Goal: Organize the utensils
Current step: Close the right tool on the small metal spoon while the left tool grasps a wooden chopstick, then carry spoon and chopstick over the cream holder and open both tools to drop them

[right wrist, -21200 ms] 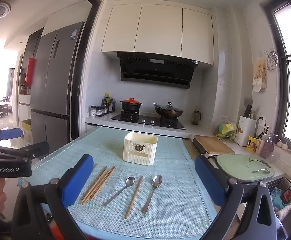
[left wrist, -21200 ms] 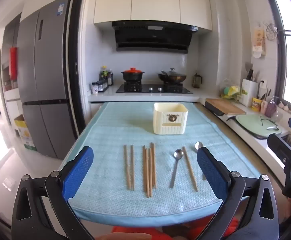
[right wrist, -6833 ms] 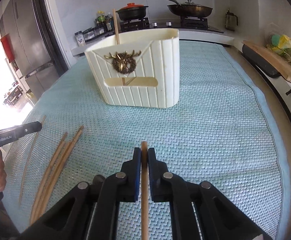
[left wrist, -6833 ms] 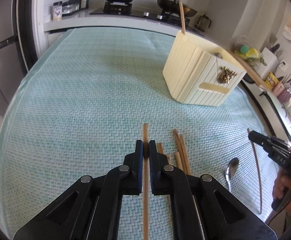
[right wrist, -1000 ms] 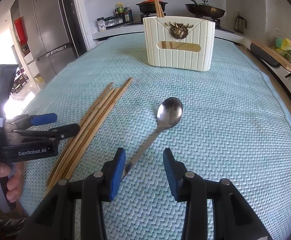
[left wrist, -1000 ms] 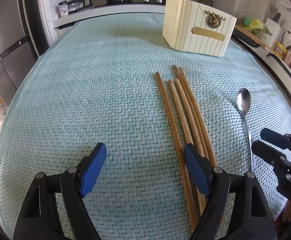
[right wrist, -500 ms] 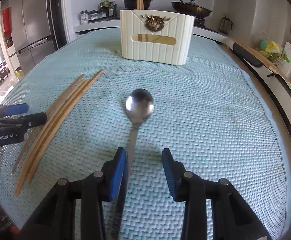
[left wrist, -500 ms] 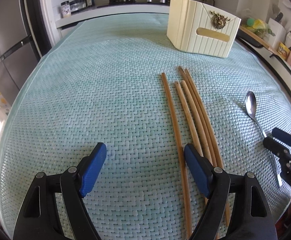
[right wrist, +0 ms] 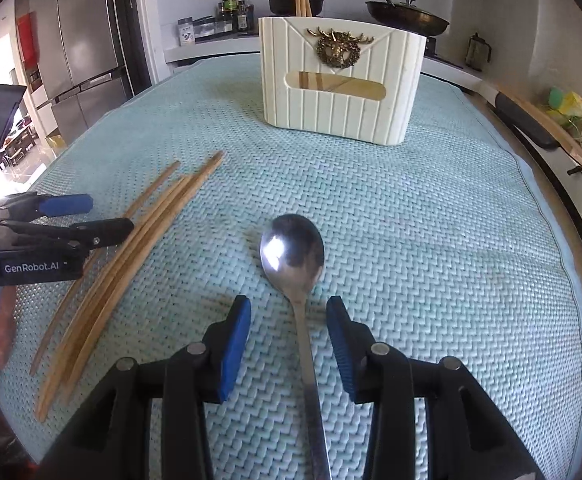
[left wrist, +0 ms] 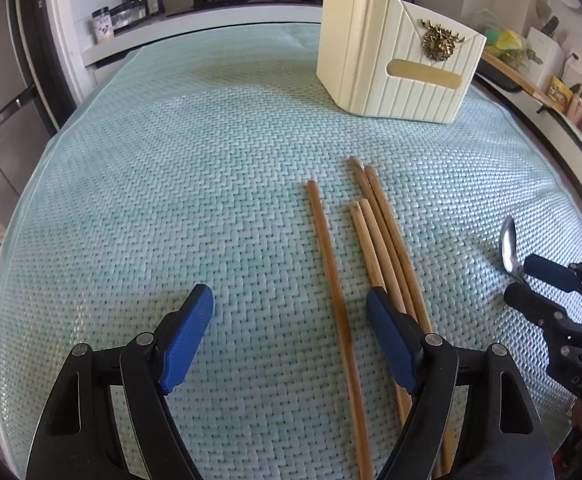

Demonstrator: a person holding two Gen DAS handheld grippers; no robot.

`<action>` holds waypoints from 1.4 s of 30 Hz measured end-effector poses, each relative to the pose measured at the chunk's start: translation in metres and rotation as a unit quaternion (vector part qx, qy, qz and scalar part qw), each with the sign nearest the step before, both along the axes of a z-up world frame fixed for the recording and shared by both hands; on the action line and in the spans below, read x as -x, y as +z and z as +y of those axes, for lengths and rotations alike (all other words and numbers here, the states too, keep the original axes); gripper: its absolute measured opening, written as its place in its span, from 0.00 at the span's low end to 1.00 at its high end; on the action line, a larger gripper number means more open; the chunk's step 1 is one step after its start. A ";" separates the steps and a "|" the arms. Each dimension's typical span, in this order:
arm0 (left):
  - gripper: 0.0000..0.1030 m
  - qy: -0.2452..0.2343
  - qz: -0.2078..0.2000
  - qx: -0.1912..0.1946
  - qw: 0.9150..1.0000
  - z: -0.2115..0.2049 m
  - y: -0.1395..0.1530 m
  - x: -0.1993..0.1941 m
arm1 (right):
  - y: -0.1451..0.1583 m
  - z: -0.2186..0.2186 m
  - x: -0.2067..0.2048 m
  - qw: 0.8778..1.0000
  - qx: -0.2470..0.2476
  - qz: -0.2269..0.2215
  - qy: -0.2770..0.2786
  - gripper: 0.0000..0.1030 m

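The right hand-held gripper (right wrist: 287, 334) is open astride the handle of the shiny steel spoon (right wrist: 293, 256) at frame centre; a shallow pinch could let the thin handle skate on the woven teal bench mat (right wrist: 431, 240). The left hand-held gripper (left wrist: 291, 320), open, straddles one loose wooden chopstick (left wrist: 329, 264). Open mat leads to the cream ribbed utensil holder (right wrist: 339, 96) at upper centre.

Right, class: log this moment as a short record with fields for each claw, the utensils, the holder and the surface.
left claw: open, straddling the lone chopstick
right claw: open, straddling the spoon handle
loose chopsticks: four flat on the mat
utensil holder: upright, chopsticks already inside
surface: teal woven mat
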State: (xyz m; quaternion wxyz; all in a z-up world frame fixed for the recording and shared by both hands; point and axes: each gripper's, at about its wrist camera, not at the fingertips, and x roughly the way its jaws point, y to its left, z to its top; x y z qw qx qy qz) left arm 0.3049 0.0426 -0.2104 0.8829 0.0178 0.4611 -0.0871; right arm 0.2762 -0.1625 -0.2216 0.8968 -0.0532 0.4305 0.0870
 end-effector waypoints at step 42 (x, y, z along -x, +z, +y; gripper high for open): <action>0.04 -0.031 -0.110 0.094 0.989 0.016 0.122 0.025 | 0.114 -0.015 0.028 0.991 -0.064 -0.111 0.049 0.35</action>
